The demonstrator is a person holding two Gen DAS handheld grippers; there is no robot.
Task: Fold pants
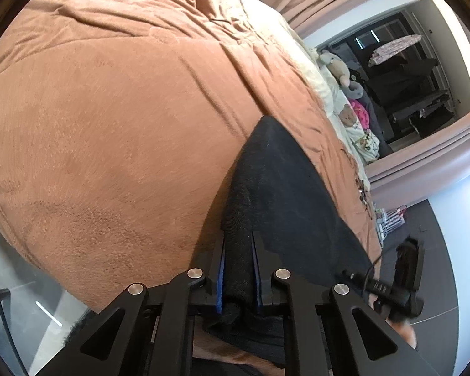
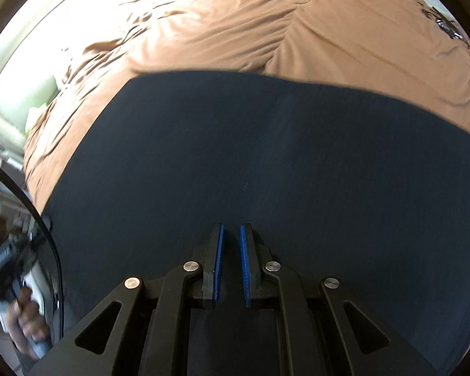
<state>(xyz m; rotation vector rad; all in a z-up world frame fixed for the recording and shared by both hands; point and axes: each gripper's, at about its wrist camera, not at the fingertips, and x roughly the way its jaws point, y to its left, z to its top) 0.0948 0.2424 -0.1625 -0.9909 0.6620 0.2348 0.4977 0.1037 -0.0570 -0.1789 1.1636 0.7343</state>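
Note:
Dark navy pants [image 2: 266, 144] lie spread flat across a brown bedspread [image 2: 266, 25]. In the left wrist view the pants [image 1: 285, 188] rise to a pointed corner, and a thick ribbed edge of them runs back between the blue pads. My left gripper [image 1: 238, 235] is shut on that edge. My right gripper [image 2: 232, 227] points down over the middle of the cloth. Its jaws are almost together, and I see no fabric pinched between them. A hand holding the other gripper's handle [image 2: 6, 260] shows at the lower left of the right wrist view.
The brown bedspread [image 1: 109, 109] is wrinkled toward the far side. Plush toys [image 1: 338, 69] lie along the bed's right edge, beside a dark doorway with an ironing board [image 1: 394, 47]. Grey floor [image 1: 448, 266] lies to the right. A black cable [image 2: 47, 235] curves at the left.

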